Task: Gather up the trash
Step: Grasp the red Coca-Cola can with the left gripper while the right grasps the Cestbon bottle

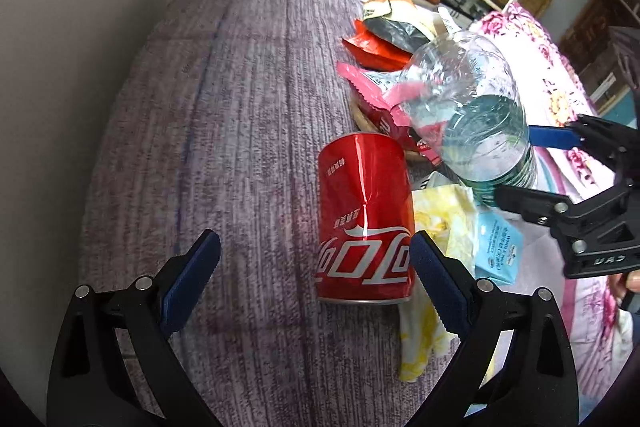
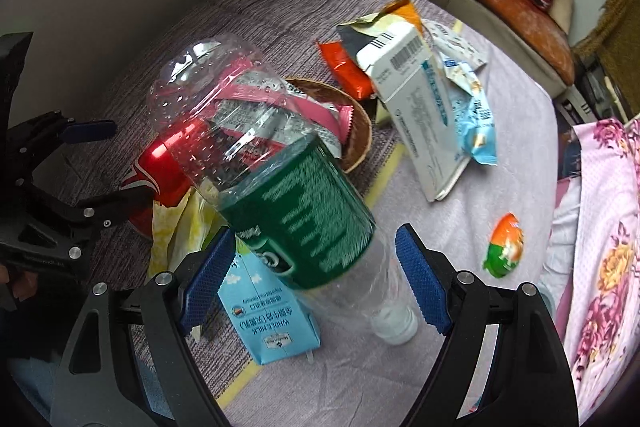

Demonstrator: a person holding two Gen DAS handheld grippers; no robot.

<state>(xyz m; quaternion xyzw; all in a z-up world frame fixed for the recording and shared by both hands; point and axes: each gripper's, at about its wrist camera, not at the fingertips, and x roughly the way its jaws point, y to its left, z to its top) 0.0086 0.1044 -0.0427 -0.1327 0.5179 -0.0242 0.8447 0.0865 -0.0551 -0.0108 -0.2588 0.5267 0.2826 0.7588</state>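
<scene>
My left gripper (image 1: 316,279) stands wide apart with nothing pressed between its blue pads; the red aluminium cola can (image 1: 366,219) stands upside down on the grey-purple wood-grain tablecloth (image 1: 240,107), inside the gap and nearer the right-hand pad, though I cannot tell whether that pad touches it. My right gripper (image 2: 316,279) is also spread wide; the clear plastic bottle with a green label (image 2: 296,211) sits tilted between its pads, white cap toward the camera, and I see daylight on both sides of it, so no grip (the left wrist view shows the same bottle between those fingers, base pointing away). Under the bottle lies a light-blue whole-milk carton (image 2: 272,323), beside a crumpled yellow-and-white wrapper (image 2: 176,231) that touches the can. Farther out, a pink snack wrapper (image 2: 320,107) lies across a shallow brown woven dish (image 2: 360,131); behind that an orange foil packet (image 2: 348,71), a white cardboard box with a barcode (image 2: 416,99) and a pale-blue sachet (image 2: 480,131). An orange-and-green egg-shaped wrapper (image 2: 505,245) lies alone, near the pink floral cloth (image 2: 604,267).
</scene>
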